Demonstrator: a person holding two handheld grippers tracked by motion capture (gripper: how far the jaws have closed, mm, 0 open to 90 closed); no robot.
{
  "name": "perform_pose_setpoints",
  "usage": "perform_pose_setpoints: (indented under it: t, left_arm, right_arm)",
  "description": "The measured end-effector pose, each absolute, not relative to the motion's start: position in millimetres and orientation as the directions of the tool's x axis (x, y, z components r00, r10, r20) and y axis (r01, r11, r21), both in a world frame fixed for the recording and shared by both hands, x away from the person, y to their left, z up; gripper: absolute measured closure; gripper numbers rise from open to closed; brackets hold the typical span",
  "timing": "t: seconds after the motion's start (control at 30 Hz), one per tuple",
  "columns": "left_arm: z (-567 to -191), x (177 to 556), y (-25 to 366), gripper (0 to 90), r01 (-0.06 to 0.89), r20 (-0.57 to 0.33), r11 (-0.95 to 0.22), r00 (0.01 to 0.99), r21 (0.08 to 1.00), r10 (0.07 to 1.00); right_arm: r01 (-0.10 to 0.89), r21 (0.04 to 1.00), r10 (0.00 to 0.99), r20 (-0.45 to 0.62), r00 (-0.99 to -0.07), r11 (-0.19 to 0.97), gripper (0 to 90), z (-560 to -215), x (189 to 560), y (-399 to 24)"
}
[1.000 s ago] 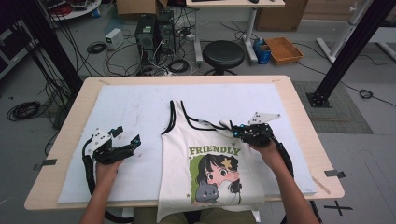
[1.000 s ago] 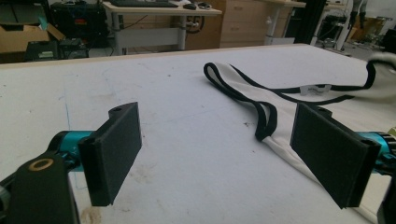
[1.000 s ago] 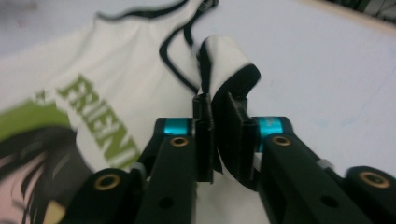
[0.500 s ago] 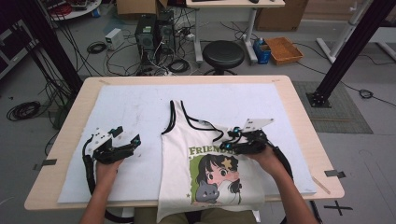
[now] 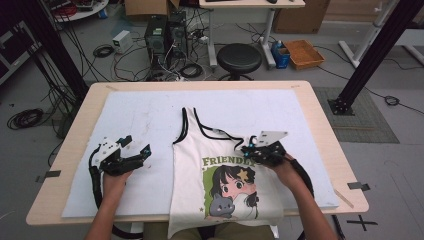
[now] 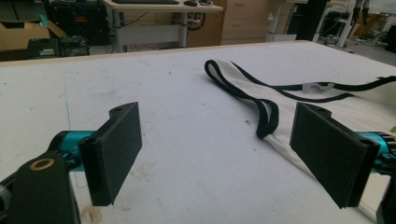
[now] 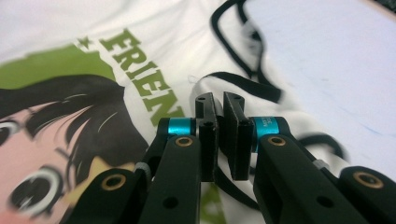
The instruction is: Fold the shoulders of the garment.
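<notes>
Right gripper [image 5: 248, 149] fingers just closed, pads nearly together, no cloth visibly pinched; left gripper [image 5: 141, 152] fingers spread. Concrete floor [image 5: 350, 65] with cables; wooden table [image 5: 320, 120]; white mat [image 5: 150, 115]; tank top [image 5: 220, 165] center-to-6 o'clock; stool [image 5: 240, 57] at 12.

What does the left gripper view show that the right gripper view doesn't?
Left gripper view: the left gripper with jaws wide open, a shoulder strap, a desk behind. Right gripper view: the right gripper, jaws just been closing, nearly together, whether cloth lies between them unclear, beside the cartoon print. Both: the white tank top on the white table cover.
</notes>
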State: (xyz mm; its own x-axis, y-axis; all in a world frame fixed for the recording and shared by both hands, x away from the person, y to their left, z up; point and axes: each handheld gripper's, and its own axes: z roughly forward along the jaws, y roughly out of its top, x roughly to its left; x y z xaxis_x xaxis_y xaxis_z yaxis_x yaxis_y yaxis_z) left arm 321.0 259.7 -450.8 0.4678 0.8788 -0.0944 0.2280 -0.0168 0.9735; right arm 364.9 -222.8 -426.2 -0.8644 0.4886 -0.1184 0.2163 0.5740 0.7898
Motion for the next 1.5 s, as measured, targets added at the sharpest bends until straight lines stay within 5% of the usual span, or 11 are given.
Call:
perform_pose_setpoints:
  t: [0.3,0.37,0.47,0.67,0.8,0.9,0.97,1.0,1.2,1.5]
  left_arm:
    - [-450.8,321.7,260.2,16.9,0.234,-0.102,-0.011,0.464,0.972,0.88]
    - [-450.7,321.8,260.3,16.9,0.237,-0.103,-0.012,0.464,0.972,0.88]
    - [-450.7,322.2,260.5,17.2,0.24,-0.105,-0.01,0.461,0.971,0.881]
    - [-450.7,322.5,260.1,17.4,0.244,-0.107,-0.01,0.46,0.97,0.881]
    - [-450.6,322.4,259.7,17.4,0.242,-0.101,-0.015,0.461,0.97,0.882]
    - [-450.5,322.7,259.8,17.4,0.245,-0.103,-0.016,0.463,0.969,0.881]
    - [-450.4,322.9,259.8,17.4,0.247,-0.102,-0.017,0.461,0.969,0.881]
    - [-450.3,323.0,259.3,17.4,0.248,-0.1,-0.019,0.461,0.969,0.882]
    - [-442.6,329.3,252.9,17.4,0.272,-0.137,0.001,0.481,0.962,0.866]
    - [-404.5,373.3,224.2,17.1,0.326,-0.207,0.022,0.544,0.945,0.813]
  right_arm:
    - [0.232,0.808,0.416,-0.018,-0.909,0.542,84.8,-417.3,356.9,-280.0]
    - [0.32,0.789,0.393,0.109,-0.913,0.525,67.7,-422.0,359.8,-284.8]
    - [0.342,0.805,0.417,0.131,-0.899,0.484,65.6,-421.4,360.2,-287.8]
    - [0.299,0.82,0.394,0.099,-0.914,0.488,74.7,-420.1,358.9,-267.4]
    - [0.317,0.711,0.372,0.085,-0.925,0.627,81.6,-438.5,362.9,-249.0]
    - [0.326,0.704,0.372,0.095,-0.923,0.631,81.5,-441.2,362.5,-251.4]
    - [0.334,0.708,0.376,0.104,-0.921,0.623,76.4,-440.9,362.9,-254.7]
    - [0.36,0.736,0.41,0.122,-0.904,0.574,57.6,-439.9,364.2,-259.4]
    - [0.421,0.854,0.583,0.182,-0.792,0.306,27.1,-430.3,371.0,-293.0]
    - [0.383,0.919,0.725,0.199,-0.659,0.096,20.8,-420.8,361.4,-330.2]
